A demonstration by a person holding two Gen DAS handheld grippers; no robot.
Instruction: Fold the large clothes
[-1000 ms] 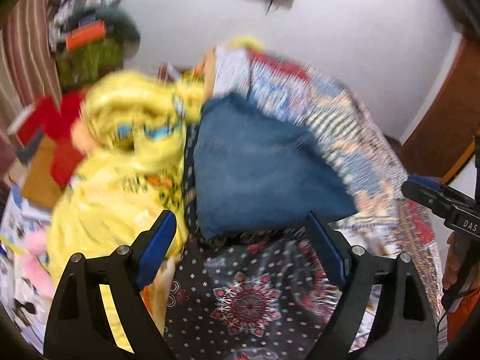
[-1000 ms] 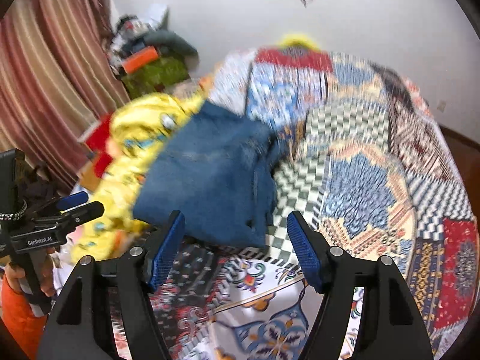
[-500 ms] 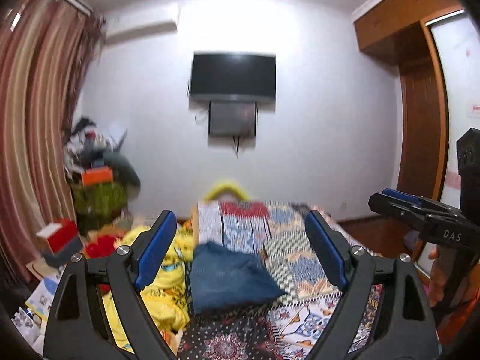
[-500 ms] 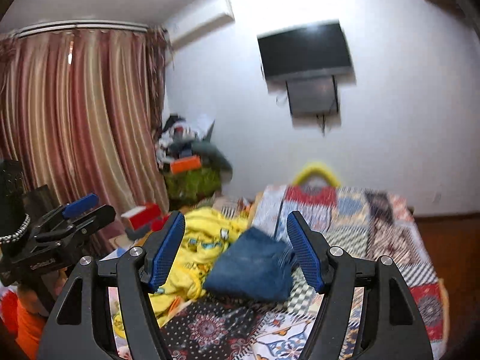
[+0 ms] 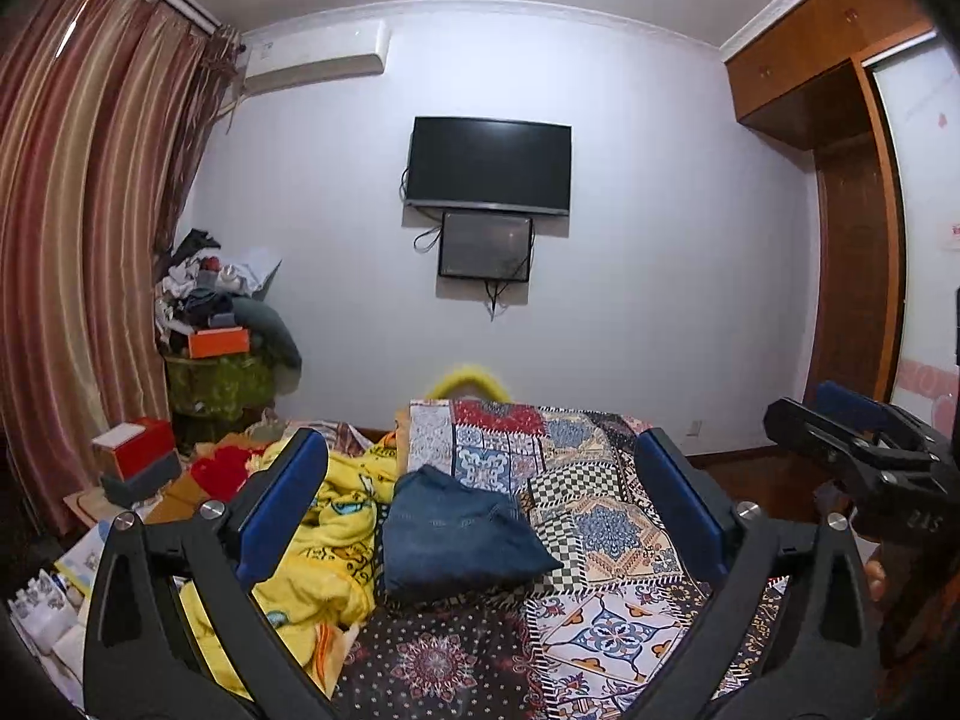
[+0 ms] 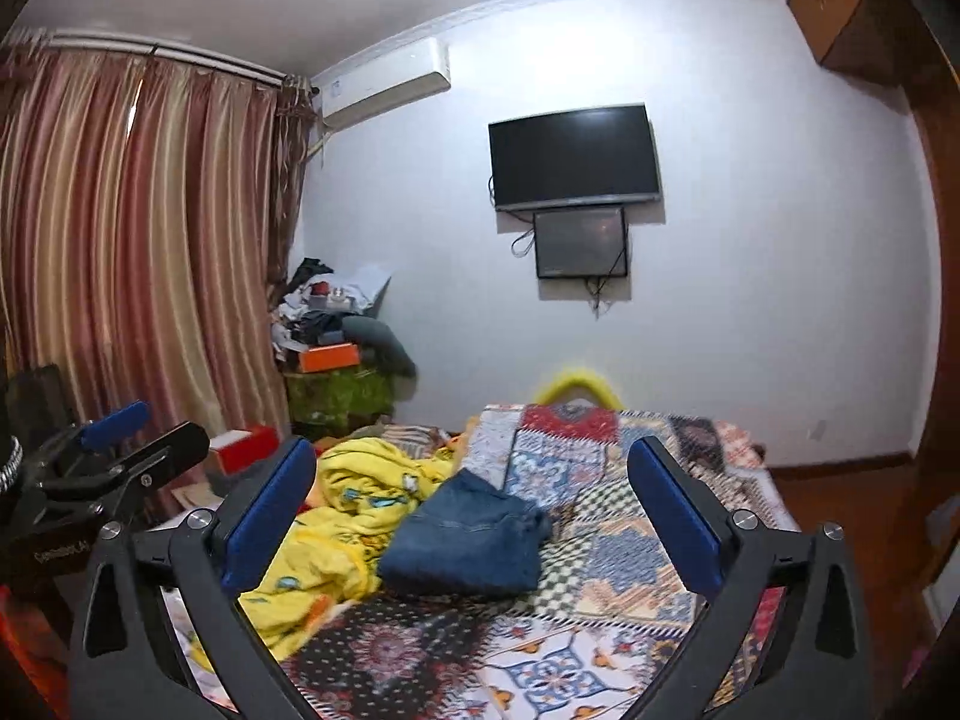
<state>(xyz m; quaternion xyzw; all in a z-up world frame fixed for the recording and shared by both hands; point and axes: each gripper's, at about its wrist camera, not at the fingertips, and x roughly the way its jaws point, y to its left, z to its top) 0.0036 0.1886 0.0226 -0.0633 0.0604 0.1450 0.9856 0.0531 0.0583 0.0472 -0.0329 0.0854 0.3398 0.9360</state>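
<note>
Folded blue jeans lie on the patchwork bed cover, and they also show in the right wrist view. My left gripper is open and empty, held well back from the bed, level with the room. My right gripper is open and empty too, likewise held back from the jeans. Each gripper shows at the edge of the other's view: the right one and the left one.
A crumpled yellow blanket lies left of the jeans. Boxes and clutter stand by the striped curtain. A TV hangs on the far wall. A wooden wardrobe stands at right.
Both grippers have pulled back and tilted up from close above the jeans; the views now take in the whole room. The jeans stay on the bed.
</note>
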